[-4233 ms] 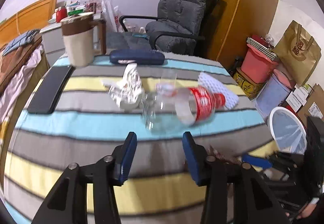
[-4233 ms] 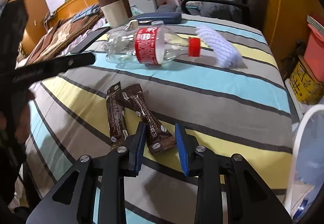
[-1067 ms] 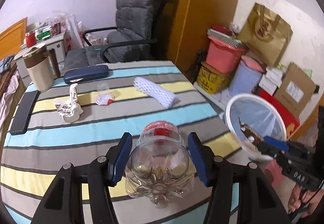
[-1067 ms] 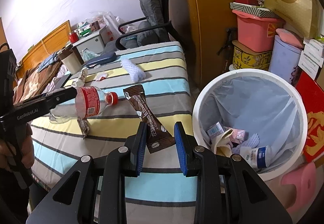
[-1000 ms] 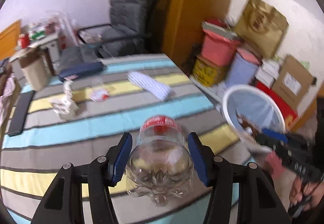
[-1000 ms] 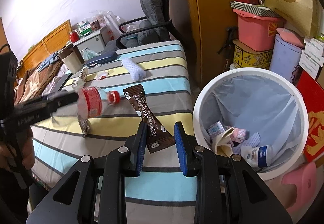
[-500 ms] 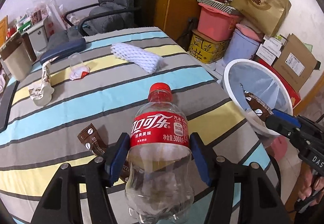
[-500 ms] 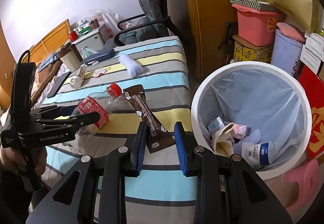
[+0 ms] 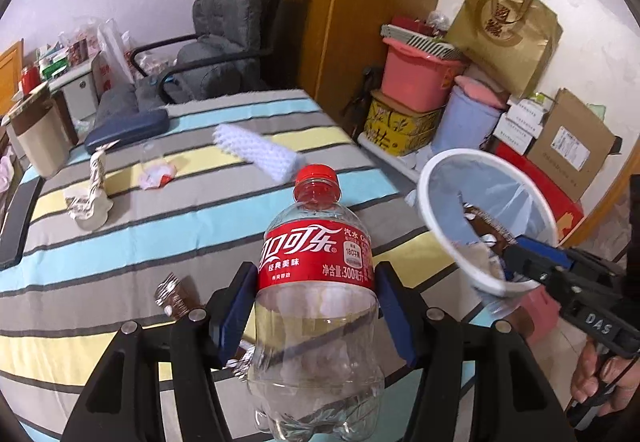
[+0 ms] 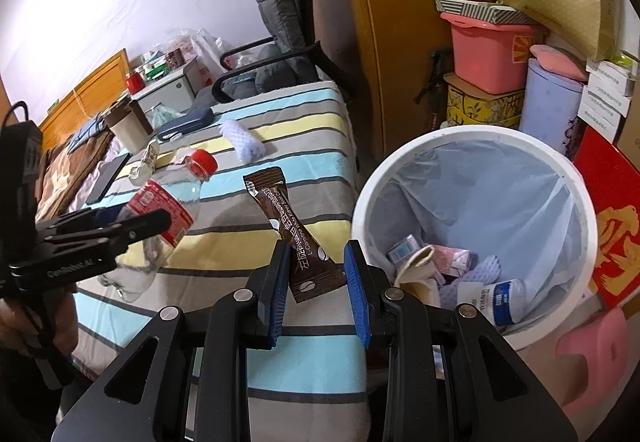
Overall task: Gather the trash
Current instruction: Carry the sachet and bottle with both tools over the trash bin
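Note:
A clear plastic bottle (image 9: 316, 282) with a red label and red cap stands cap-forward in my left gripper (image 9: 316, 276), which is shut on its body above the striped table (image 9: 200, 242). My right gripper (image 10: 318, 248) is shut on a brown coffee sachet (image 10: 276, 198), held up beside the white bin (image 10: 472, 134) with its blue liner. In the left wrist view the right gripper (image 9: 508, 254) and its sachet (image 9: 484, 230) hang over the bin's rim (image 9: 432, 178). The right wrist view shows the left gripper (image 10: 152, 220) with the bottle (image 10: 172, 210) at the left.
On the table lie a second brown sachet (image 9: 176, 294), a white foam net (image 9: 256, 154), a crumpled wrapper (image 9: 92, 194), a small cup (image 9: 156, 174), a blue case (image 9: 128, 126), a mug (image 9: 36, 138) and a phone (image 9: 16, 226). Boxes, a pink tub (image 9: 420, 82) and a pink stool (image 10: 592, 354) crowd around the bin.
Both the bottle and the sachet, earlier lying on the table, are now lifted. My left gripper has carried the bottle toward the bin side; the right gripper has held still by the bin.

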